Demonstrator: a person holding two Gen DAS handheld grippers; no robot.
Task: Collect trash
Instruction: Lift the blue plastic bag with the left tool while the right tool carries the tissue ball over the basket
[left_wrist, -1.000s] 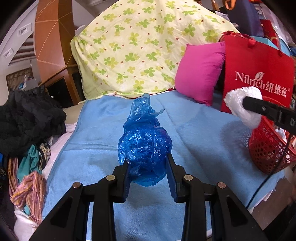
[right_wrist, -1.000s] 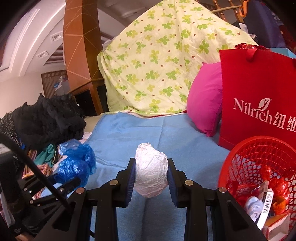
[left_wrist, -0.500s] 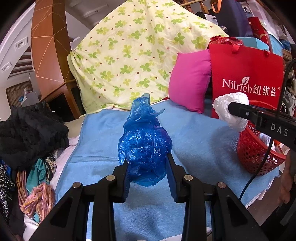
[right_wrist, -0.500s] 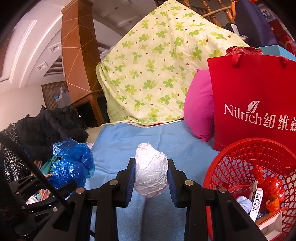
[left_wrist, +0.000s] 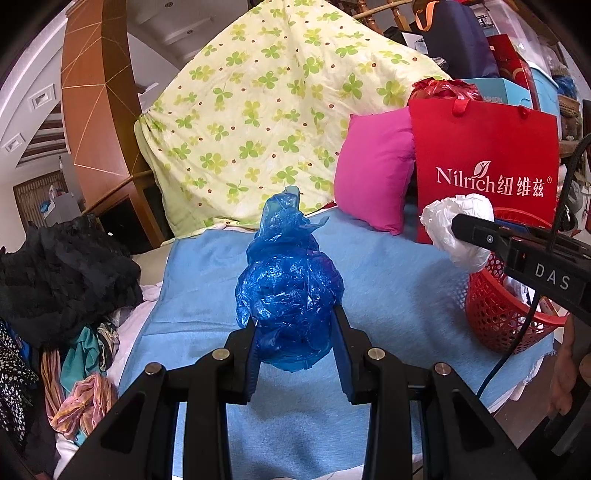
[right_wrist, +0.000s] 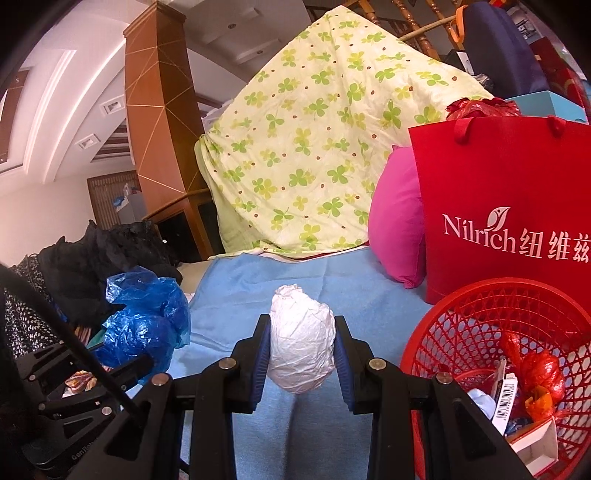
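Risk — blue bag (left_wrist: 290, 291): held only by its lower part between the left gripper (left_wrist: 295, 354) pads; slippery film, loose top flopping upward. It could slide out before it is over the basket (right_wrist: 480, 317), which sits at the far right of the left view.

Risk — white wad (right_wrist: 301, 343): clamped in the right gripper (right_wrist: 301, 354), centre frame, left of the basket rim. Released short, it would likely land on the blue blanket (right_wrist: 332, 280).

Risk — basket: light, near the blanket edge; a knock from a gripper could tip it.

Item, blue bag — crumpled, glossy, translucent, centre of the left view, clear of the blanket.

Item, white wad — crinkled plastic or paper, egg-shaped, matte.

Item, basket — red lattice, already holding wrappers and a carton.
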